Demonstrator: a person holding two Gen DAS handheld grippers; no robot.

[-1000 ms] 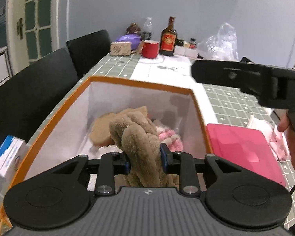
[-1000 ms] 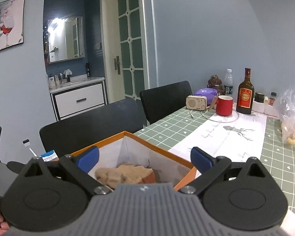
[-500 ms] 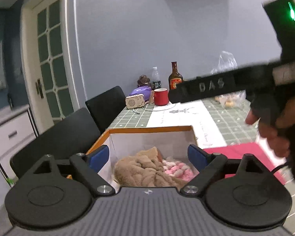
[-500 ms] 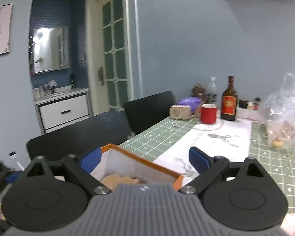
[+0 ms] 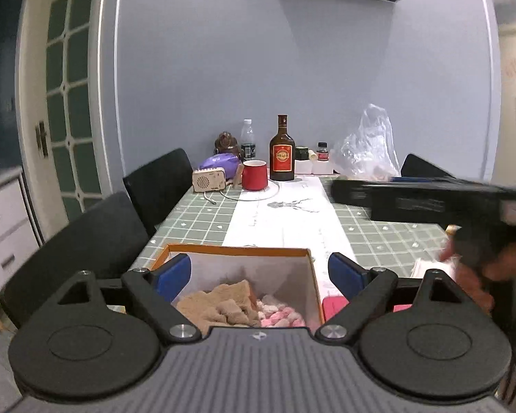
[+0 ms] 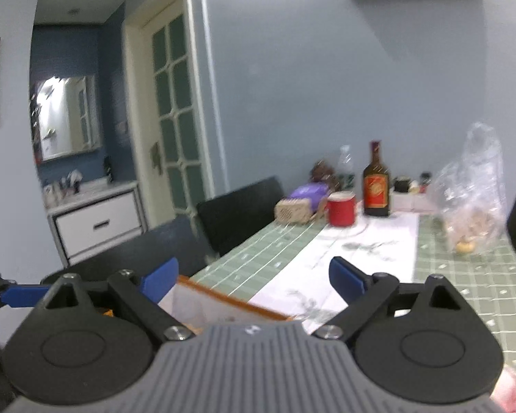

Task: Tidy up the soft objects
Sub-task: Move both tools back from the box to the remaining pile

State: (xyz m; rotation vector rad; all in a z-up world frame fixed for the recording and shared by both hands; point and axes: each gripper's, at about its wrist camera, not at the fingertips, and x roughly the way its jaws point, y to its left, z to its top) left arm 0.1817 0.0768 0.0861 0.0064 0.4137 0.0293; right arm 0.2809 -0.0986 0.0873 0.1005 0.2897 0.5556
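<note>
An orange-rimmed box [image 5: 237, 250] with white walls stands on the table just past my left gripper [image 5: 259, 277]. Inside it lie a tan plush cloth [image 5: 220, 304] and a pink fluffy item [image 5: 277, 315]. The left gripper is open, its blue pads wide apart above the box with nothing between them. The right gripper [image 6: 254, 280] is open too and empty, with a corner of the same box [image 6: 230, 301] under it. In the left wrist view the right gripper's black body [image 5: 426, 199] crosses at the right, held by a hand [image 5: 478, 275].
A green checked table [image 5: 196, 220] with a white runner carries a red mug [image 5: 254, 175], brown bottle [image 5: 282, 151], small radio [image 5: 209, 179] and clear plastic bag [image 5: 368, 151] at the far end. Two black chairs [image 5: 96, 241] line the left side. A pink flat item [image 5: 333, 304] lies right of the box.
The left gripper let go of the tan plush, which now lies in the box, opened wide, then rose and pulled back. The right gripper shifted and turned rightward along the table.
</note>
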